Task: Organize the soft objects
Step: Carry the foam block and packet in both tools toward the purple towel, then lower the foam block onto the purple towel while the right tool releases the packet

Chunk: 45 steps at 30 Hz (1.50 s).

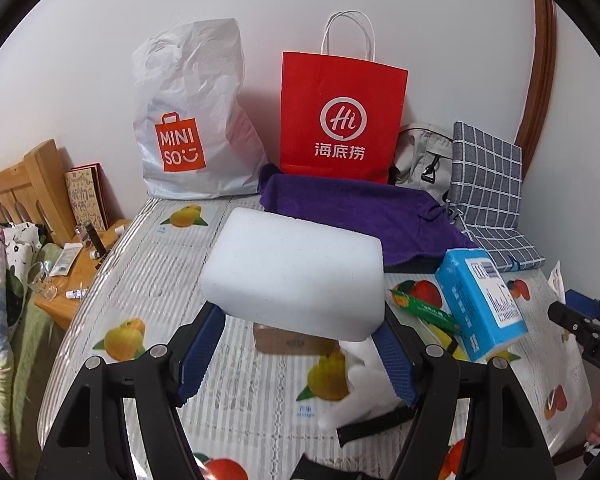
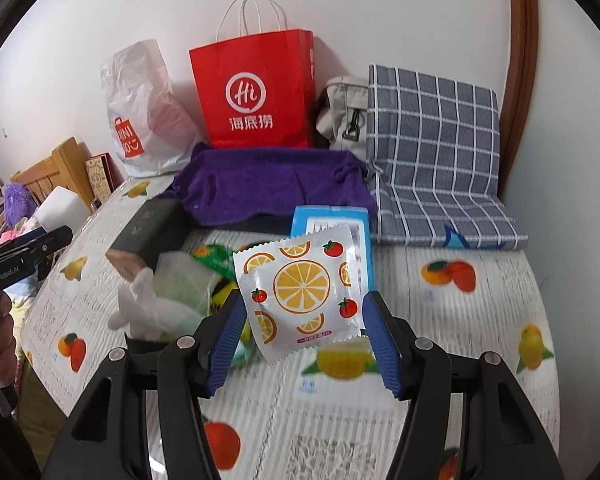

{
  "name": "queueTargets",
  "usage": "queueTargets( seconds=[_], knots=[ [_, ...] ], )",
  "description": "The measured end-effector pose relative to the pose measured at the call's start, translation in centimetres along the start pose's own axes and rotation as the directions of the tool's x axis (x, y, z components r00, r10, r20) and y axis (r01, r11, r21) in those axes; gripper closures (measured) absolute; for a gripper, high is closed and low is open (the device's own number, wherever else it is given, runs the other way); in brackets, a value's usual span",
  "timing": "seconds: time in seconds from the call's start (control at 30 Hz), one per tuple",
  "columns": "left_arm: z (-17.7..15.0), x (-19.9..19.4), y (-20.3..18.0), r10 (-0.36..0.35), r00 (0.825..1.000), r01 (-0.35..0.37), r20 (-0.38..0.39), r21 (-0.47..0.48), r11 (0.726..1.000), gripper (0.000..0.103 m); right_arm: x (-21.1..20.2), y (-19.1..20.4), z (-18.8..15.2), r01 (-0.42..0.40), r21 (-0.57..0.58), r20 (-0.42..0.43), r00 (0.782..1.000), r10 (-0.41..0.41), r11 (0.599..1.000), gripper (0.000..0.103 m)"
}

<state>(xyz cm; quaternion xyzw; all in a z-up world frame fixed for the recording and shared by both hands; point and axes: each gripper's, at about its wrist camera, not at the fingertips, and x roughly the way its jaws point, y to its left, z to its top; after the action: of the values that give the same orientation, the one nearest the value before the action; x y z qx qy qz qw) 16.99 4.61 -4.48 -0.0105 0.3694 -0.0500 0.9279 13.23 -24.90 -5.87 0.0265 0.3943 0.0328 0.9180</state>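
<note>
From the left wrist, the left gripper has its blue fingers clamped on the lower edge of a white sponge, which sits clear above the table; the wide block keeps the jaws well apart, and gripping it low leaves most of it standing up in front of the lens. It is probably held off the cloth so it can go to the back, where a purple towel lies spread before the red bag and the Miniso bag. The sponge hides the table's middle: only a corner of a brown box shows beneath it, and a blue pack leans beside it over a green wrapper. At the right edge the other gripper is cut off. From the right wrist, the right gripper pinches a fruit-print sachet by its two side edges, lifted and tilted; being thin, it is judged easy to slip. It covers much of the blue pack behind it. The pile to its left, white glove and greenish packets, is blurred and hard to sort. The sponge appears far left, small, with the person's hand partly cropped.
</note>
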Motion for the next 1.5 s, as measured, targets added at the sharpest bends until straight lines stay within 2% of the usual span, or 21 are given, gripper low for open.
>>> queueTargets(
  seconds=[0.47, 0.83, 1.0, 1.23, 1.4, 1.5],
  knots=[
    [4.6, 5.0, -0.8, 0.024, 0.999, -0.024, -0.034, 0.010, 1.000, 0.031, 4.8, -0.2, 6.2, -0.002, 0.007, 0.002, 1.000, 0.002, 1.000, 0.044],
    [8.6, 10.7, -1.0, -0.005, 0.996, 0.004, -0.090, -0.010, 1.000, 0.030, 10.1, -1.0, 10.7, -0.015, 0.007, -0.024, 1.000, 0.016, 1.000, 0.044],
    [10.6, 13.3, -1.6, -0.057, 0.994, 0.056, -0.097, -0.013, 0.998, 0.030, 12.5, -1.1, 13.4, -0.024, -0.003, -0.023, 0.999, 0.024, 1.000, 0.044],
    [13.5, 17.7, -2.1, -0.071, 0.990, 0.069, -0.126, -0.026, 0.997, 0.030, 16.2, -0.8, 16.8, -0.031, -0.027, -0.014, 0.999, 0.030, 0.999, 0.043],
    [14.6, 22.0, -2.2, -0.068, 0.981, 0.063, -0.181, -0.033, 0.997, 0.030, 20.2, -0.9, 17.4, -0.048, -0.043, -0.056, 0.997, 0.046, 0.998, 0.043],
    [14.3, 24.7, -2.3, -0.066, 0.972, 0.058, -0.225, -0.040, 0.998, 0.030, 22.7, -1.2, 17.0, -0.053, -0.055, -0.121, 0.992, 0.046, 0.997, 0.043]
  ],
)
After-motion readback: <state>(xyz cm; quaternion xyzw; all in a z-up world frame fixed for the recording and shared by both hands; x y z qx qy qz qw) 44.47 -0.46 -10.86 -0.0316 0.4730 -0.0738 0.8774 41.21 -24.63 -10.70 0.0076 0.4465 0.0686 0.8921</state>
